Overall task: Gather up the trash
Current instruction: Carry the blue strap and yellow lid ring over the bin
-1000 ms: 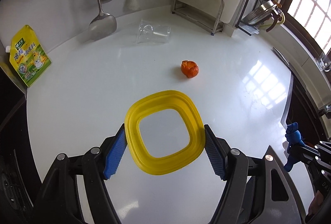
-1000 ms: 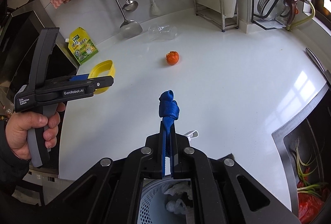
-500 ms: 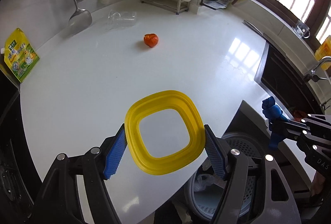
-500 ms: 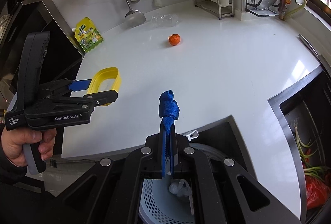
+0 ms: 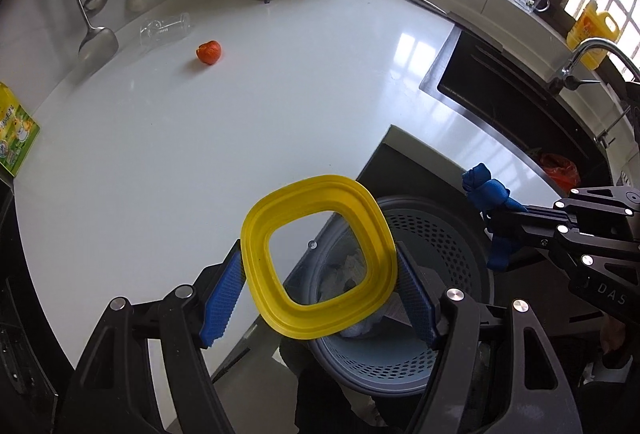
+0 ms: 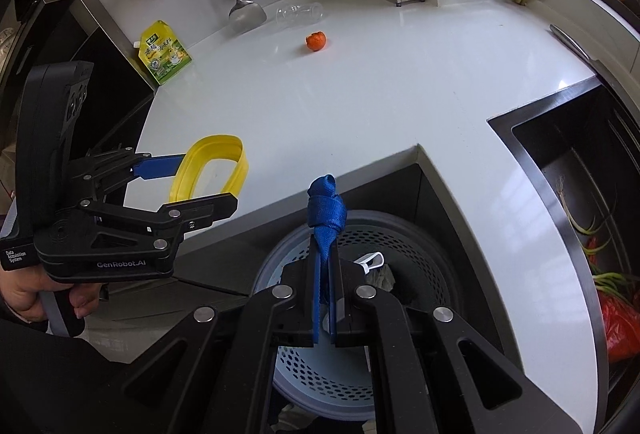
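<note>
My left gripper [image 5: 320,288] clamps the yellow square ring [image 5: 318,254] by its outer edges, half over the perforated trash basket [image 5: 436,246]. My right gripper [image 6: 325,274] pinches the knotted blue strap [image 6: 326,211] above it. Risk: the ring catches the countertop [image 5: 240,113] edge and misses.

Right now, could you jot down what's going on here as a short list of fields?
Place: kitchen with a white countertop and a sink
Left tool: shut on a yellow ring, held above the bin's edge
Right tool: shut on a knotted blue strap, over the bin
Bin: perforated grey bin below the counter, some trash already inside
Still on the counter: orange peel, clear plastic bottle lying down, green pouch
</note>
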Available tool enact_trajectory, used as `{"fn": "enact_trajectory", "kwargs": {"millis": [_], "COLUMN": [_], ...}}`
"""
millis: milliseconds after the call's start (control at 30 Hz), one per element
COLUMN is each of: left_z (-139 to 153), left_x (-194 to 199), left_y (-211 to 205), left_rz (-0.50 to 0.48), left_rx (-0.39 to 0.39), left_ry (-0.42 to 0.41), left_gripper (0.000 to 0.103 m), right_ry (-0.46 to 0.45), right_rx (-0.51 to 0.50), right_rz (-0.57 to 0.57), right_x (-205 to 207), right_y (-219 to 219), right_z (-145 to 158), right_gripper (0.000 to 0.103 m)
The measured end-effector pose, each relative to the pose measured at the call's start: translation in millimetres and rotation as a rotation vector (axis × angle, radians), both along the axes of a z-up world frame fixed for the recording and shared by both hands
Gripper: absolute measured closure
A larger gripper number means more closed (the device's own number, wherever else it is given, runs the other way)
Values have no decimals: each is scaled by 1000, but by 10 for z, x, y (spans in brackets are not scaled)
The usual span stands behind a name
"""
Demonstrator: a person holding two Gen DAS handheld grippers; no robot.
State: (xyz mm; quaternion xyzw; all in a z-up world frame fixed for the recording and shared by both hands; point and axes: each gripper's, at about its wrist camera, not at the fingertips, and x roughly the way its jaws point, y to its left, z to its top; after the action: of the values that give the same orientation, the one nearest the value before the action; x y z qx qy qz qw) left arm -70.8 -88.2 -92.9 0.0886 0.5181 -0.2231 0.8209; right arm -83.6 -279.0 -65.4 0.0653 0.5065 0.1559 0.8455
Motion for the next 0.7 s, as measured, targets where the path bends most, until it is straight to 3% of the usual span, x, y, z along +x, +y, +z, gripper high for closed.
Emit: {"fn": "enact_trajectory", "kwargs": {"millis": [700], "left_z": [-337], "left_x": [-233], "left_y": [-530], "left_rz": [-102], "left_rx": [33], "left_ry": [72], "left_gripper": [34], "right_ry": [103], "right_rx": [16], "right_rz": [-91], "right_x": [-468], "right_y": [-386], "right_z": [-431], "right_gripper": [100]}}
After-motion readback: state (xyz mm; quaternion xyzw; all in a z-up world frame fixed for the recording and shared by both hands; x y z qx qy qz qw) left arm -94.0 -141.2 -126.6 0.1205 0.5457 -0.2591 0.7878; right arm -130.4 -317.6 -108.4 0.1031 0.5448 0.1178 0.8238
